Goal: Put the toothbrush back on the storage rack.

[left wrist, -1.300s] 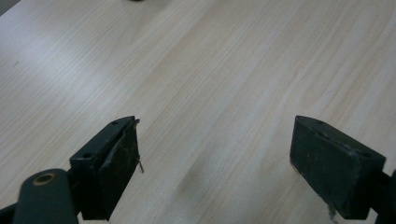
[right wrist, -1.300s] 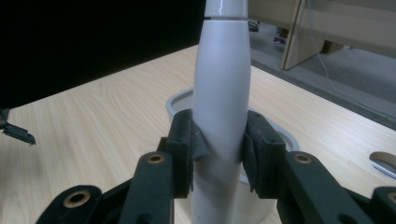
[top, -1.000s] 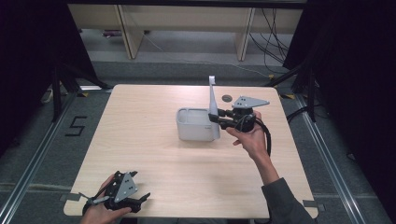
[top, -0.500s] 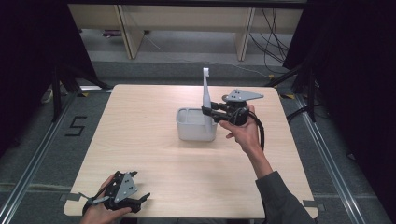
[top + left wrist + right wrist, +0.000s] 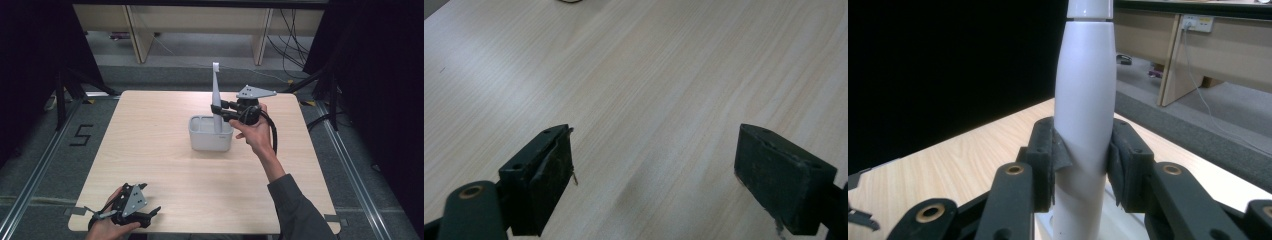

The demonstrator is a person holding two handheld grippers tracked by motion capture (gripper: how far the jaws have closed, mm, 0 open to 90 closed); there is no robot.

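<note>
A tall white toothbrush-like stick (image 5: 216, 92) stands upright, its lower end inside the right part of a pale grey bin (image 5: 209, 144) near the middle of the table. My right gripper (image 5: 216, 111) is shut on the stick's thick lower body from the right. In the right gripper view the pads press both sides of the white body (image 5: 1083, 100), held by the right gripper (image 5: 1081, 159). My left gripper (image 5: 151, 215) lies at the table's front left corner in a hand. Its jaws stand wide open over bare wood, as the left gripper (image 5: 654, 175) shows.
The light wooden table (image 5: 150, 150) has open surface left of and in front of the bin. Wooden furniture legs (image 5: 135, 35) and cables (image 5: 295, 40) lie on the floor beyond the far edge. A "5" mark (image 5: 80, 135) is on the floor at left.
My right gripper has carried the white stick left and a little up, from beside the bin's right wall to over its right part. The stick stands more upright. The left gripper has stayed put.
</note>
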